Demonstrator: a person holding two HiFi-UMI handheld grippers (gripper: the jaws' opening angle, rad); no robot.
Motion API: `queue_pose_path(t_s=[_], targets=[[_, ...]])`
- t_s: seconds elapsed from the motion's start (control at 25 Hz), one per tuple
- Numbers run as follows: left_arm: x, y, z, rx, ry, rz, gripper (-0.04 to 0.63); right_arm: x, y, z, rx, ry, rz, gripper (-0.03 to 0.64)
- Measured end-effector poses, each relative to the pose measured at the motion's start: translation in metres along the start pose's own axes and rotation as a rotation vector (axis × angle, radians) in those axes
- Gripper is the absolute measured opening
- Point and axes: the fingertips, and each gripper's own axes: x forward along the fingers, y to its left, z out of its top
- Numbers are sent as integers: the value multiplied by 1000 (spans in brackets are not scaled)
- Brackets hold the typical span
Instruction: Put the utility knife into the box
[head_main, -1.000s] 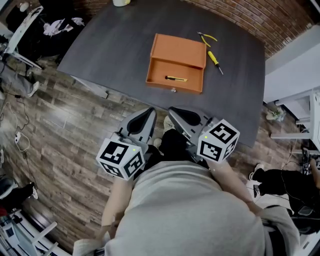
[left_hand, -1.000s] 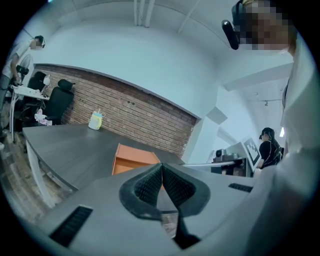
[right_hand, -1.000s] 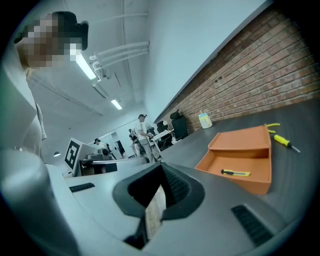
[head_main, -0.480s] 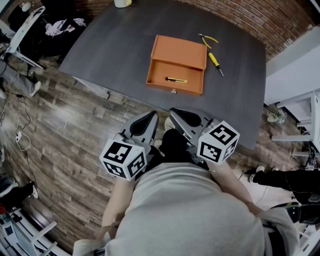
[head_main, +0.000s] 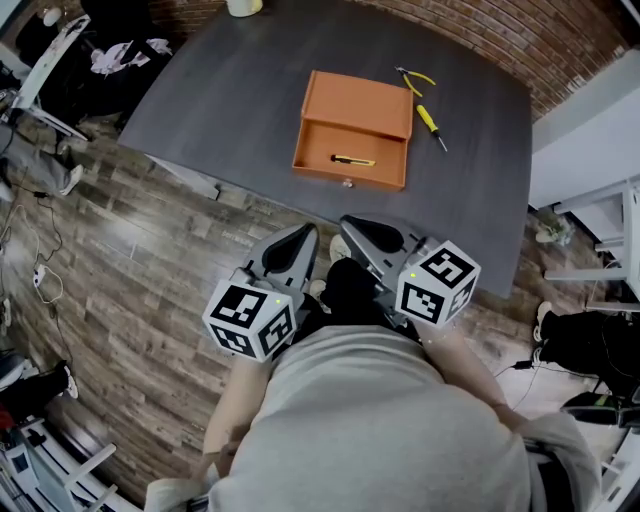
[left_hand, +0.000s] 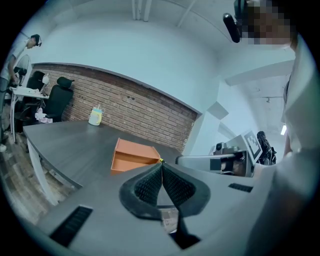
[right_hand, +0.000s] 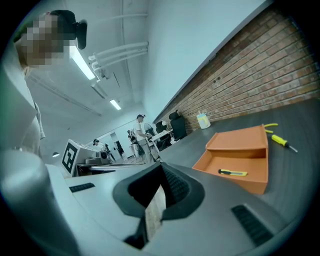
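Note:
The orange box (head_main: 352, 128) lies open on the dark grey table (head_main: 230, 90), and the yellow-and-black utility knife (head_main: 352, 159) rests inside its lower tray. Both grippers are held close to my body over the floor, short of the table's near edge. My left gripper (head_main: 303, 232) is shut with nothing in it, and so is my right gripper (head_main: 352, 226). In the right gripper view the shut gripper (right_hand: 161, 168) points toward the box (right_hand: 239, 150) with the knife (right_hand: 232, 172) inside. In the left gripper view the shut gripper (left_hand: 161, 167) partly hides the box (left_hand: 131, 156).
A yellow-handled screwdriver (head_main: 429, 120) and yellow-handled pliers (head_main: 412, 75) lie on the table right of the box. A pale cup (head_main: 243, 5) stands at the far edge. Wood floor lies below me, a brick wall (head_main: 560, 40) behind the table, white furniture (head_main: 620, 240) at the right.
My left gripper has drifted slightly right and down. The box, the knife and the right gripper have stayed where they were.

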Motion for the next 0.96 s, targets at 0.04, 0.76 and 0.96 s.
queue_pose_path(t_s=[0.04,0.76,0.96], targets=[[-1,1,0,-2,1,1,21,0,0,0,0,-2,0,6],[-13,12,-3,-41,-25,38,21,-3,5,-7,21,12,1,6],[-13,15,-2,-45,-36,55,21,-5,1,-7,22,13,6,6]])
